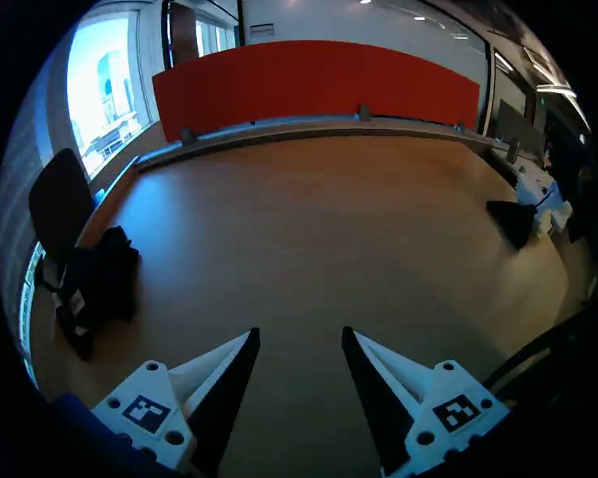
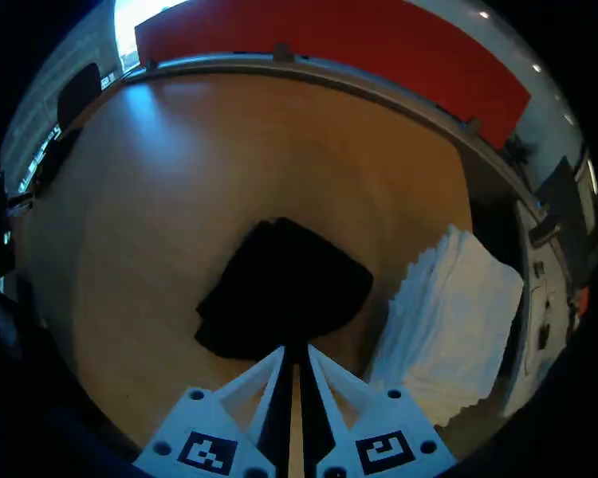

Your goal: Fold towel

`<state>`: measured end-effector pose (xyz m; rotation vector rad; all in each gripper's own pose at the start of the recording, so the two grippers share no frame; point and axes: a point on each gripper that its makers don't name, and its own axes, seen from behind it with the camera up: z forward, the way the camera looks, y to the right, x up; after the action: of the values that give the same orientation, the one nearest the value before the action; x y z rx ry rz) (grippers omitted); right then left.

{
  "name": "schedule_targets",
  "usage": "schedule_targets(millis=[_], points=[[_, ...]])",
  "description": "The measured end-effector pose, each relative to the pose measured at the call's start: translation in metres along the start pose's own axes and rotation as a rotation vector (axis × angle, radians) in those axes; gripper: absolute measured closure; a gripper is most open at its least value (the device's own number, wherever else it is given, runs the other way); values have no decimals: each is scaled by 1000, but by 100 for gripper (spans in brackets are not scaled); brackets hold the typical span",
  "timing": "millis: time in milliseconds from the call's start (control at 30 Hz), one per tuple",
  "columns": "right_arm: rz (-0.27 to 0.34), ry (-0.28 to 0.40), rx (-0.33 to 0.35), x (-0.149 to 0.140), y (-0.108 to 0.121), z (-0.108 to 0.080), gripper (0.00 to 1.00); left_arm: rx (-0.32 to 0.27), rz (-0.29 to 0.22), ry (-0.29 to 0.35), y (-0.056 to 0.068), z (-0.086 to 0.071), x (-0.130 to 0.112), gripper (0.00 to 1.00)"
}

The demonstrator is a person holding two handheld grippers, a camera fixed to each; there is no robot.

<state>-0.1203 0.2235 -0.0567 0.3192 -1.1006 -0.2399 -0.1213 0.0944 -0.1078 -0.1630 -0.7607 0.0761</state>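
Right gripper view: looks down on a black towel (image 2: pixel 287 291) lying near the middle of the wooden surface (image 2: pixel 163 175), just ahead of the right claw (image 2: pixel 297 350). Shows that claw pinched almost together, only a thin slit between its fingers, tips meeting the near edge of the cloth; cannot tell whether any fabric is actually caught. Left gripper view: finds the left claw (image 1: pixel 299 334) spread wide, holding nothing, above bare wood, with a red partition (image 1: pixel 315 80) at 12 o'clock.

Seems early in the job. Reads as a loose, lumpy heap with an uneven outline rather than a squared packet, so no clean fold to count as done. Left to do, by the look of it: spreading flat, bringing edges together, squaring off. Sits near a stack of white cloths (image 2: pixel 458 319) at 3 o'clock, apart across a strip of wood; possibly finished ones, though only a guess.

Runs longest from about 8 o'clock to 2 o'clock in the right gripper view, blunt corner toward 2 o'clock, ragged end toward 8 o'clock.
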Motion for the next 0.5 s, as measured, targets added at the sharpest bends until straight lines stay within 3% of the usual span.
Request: schedule_targets(millis=[500], points=[[66, -67, -41, -37, 9, 16, 95, 3, 1, -5, 0, -2, -3, 25]])
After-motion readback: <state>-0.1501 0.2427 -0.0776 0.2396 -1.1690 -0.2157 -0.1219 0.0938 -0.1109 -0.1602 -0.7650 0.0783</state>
